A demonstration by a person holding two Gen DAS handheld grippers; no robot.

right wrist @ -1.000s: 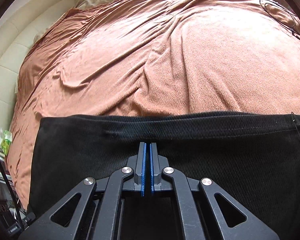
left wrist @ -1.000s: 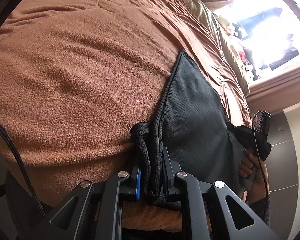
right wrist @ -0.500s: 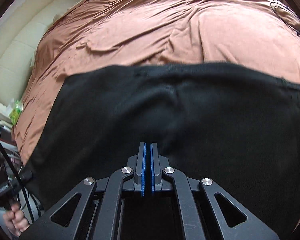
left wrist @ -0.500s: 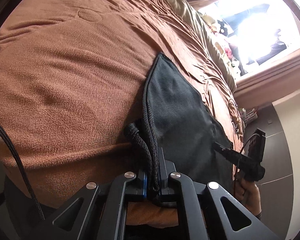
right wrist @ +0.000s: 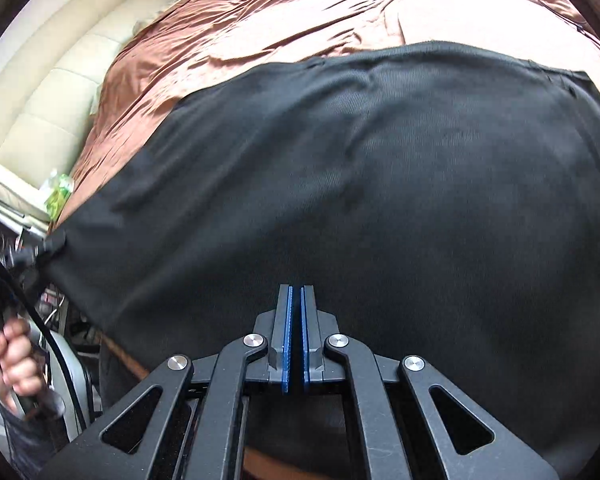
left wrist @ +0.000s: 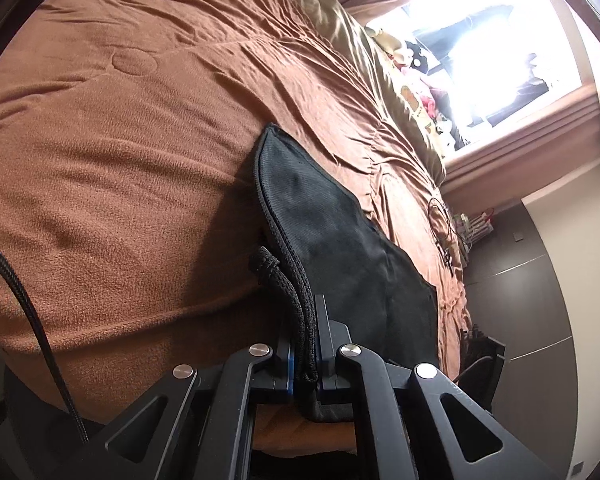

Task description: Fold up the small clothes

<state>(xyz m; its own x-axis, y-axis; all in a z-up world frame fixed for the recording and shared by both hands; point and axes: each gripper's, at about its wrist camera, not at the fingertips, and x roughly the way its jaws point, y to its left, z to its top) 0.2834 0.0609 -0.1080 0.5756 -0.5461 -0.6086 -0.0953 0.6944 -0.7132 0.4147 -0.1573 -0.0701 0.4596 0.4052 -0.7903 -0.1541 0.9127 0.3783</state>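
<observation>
Black mesh garment (right wrist: 380,200) is spread over the brown blanket (left wrist: 120,160) on the bed. Left claw (left wrist: 304,356) is clamped on its corded edge; right claw (right wrist: 295,340) has its pads together, apparently pinching the near hem. Judged step: carrying the near edge over for a fold. Next, lay it down aligned with the far edge.

We see a bed under a rumpled brown fleece blanket (left wrist: 140,168), a beige padded headboard (right wrist: 60,92) along its far left edge, a bright window (left wrist: 480,52) beyond its far right edge, and a thin black cable (left wrist: 440,220) near that corner.
</observation>
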